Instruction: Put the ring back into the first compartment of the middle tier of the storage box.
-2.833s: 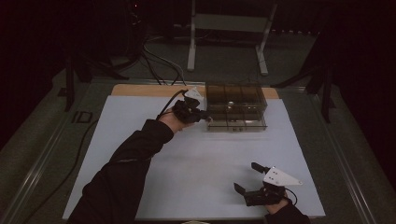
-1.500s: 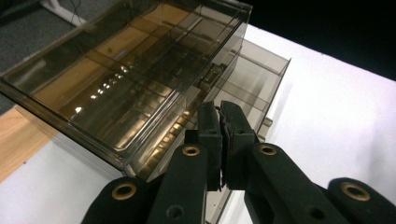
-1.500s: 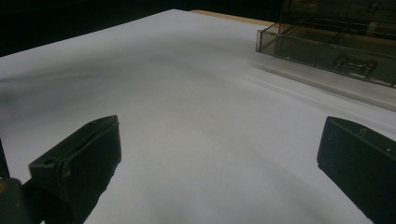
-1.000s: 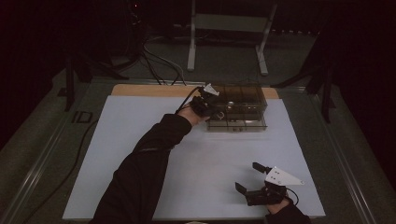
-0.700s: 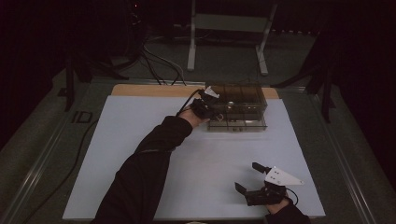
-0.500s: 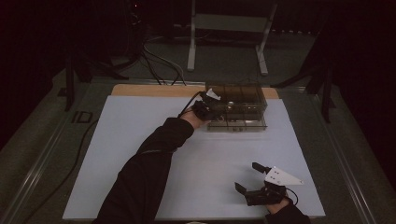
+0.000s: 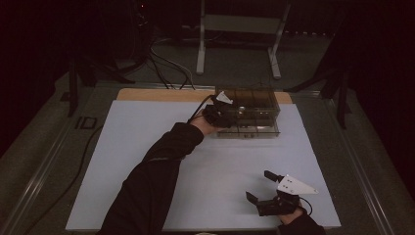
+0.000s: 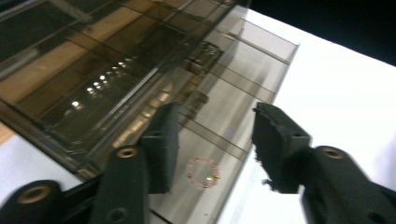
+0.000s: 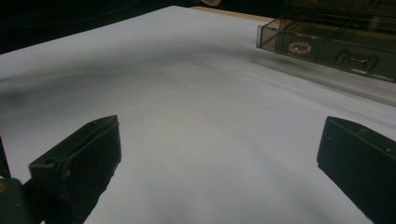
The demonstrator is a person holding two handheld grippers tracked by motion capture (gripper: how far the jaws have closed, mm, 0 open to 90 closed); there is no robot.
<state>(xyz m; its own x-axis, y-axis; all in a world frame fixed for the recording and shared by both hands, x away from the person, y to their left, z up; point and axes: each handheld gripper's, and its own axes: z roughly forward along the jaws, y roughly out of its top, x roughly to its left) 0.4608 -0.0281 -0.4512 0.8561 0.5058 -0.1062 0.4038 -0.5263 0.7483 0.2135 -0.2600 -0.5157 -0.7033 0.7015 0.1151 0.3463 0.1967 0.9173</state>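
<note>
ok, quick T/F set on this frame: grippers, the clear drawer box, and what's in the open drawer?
1. The left gripper is clamped on a bracelet. False: its jaws stand apart above the open drawer, having just opened, with nothing pressed between them.
2. A small beaded bracelet lies in the open drawer. True.
3. The right gripper rests open near the front of the white mat. True.
4. The clear drawer box sits at the mat's near edge. False: it sits at the far edge, by the wooden strip.
5. The right gripper holds the box. False: it is well apart from it.
</note>
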